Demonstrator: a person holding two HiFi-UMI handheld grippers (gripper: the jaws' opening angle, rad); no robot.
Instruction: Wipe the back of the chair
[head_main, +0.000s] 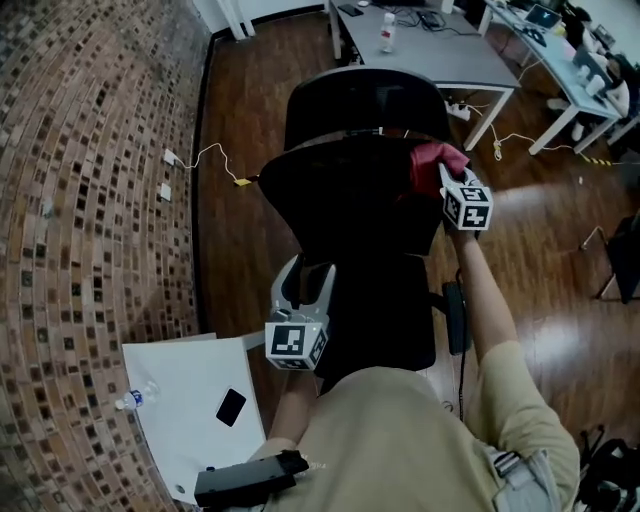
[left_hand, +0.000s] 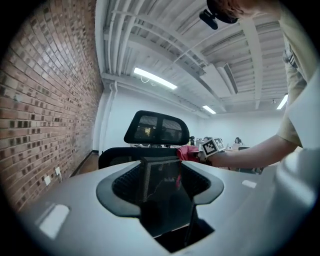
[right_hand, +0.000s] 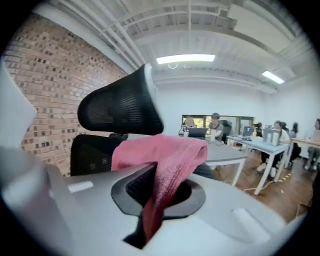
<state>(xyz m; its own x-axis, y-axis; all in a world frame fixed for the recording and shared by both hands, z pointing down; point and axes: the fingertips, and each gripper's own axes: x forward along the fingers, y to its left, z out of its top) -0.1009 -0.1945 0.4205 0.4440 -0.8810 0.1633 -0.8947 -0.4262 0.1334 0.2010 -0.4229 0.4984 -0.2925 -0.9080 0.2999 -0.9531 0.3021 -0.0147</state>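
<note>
A black office chair (head_main: 350, 210) stands on a wood floor (head_main: 250, 250). The left gripper (head_main: 306, 285) is clamped on a dark edge at the chair's left side. The right gripper (head_main: 445, 178) pinches a red cloth (head_main: 432, 158) at the top right edge of the chair's back.

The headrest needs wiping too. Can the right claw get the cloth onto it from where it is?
Probably yes. The right claw, shut on the cloth, sits at the top corner of the chair back, close to the headrest, and nothing stands between them.
</note>
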